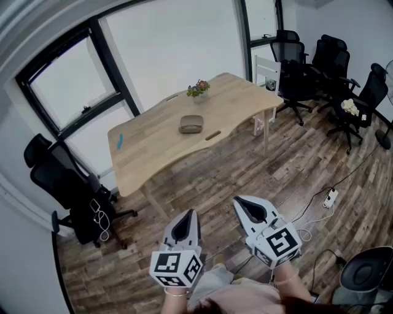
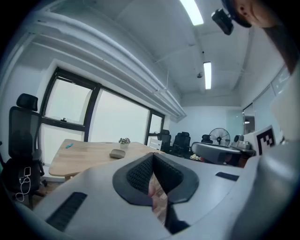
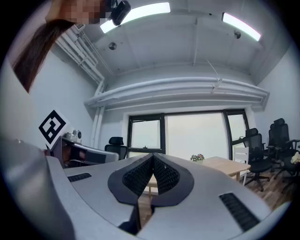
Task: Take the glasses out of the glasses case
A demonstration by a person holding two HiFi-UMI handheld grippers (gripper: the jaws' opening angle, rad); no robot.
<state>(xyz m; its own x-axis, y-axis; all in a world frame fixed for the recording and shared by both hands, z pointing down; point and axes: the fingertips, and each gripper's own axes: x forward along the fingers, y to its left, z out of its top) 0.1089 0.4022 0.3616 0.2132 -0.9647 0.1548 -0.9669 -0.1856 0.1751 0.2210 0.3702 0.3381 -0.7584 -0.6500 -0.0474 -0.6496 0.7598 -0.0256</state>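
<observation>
No legible text, numbers, brands or labels in any view. Only signs: black-and-white square markers point(image 1: 167, 264) on the cubes of left gripper point(image 1: 189, 216) and right gripper point(image 1: 242, 203). These are patterns, not characters.

An office — wooden meeting table point(image 1: 159, 138), black swivel chairs point(image 1: 334, 73), big windows point(image 1: 178, 43), ceiling strip lights point(image 3: 140, 11).

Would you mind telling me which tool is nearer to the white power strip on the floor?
Right. The right tool is just left of the power strip; the left tool is farther left again.
</observation>
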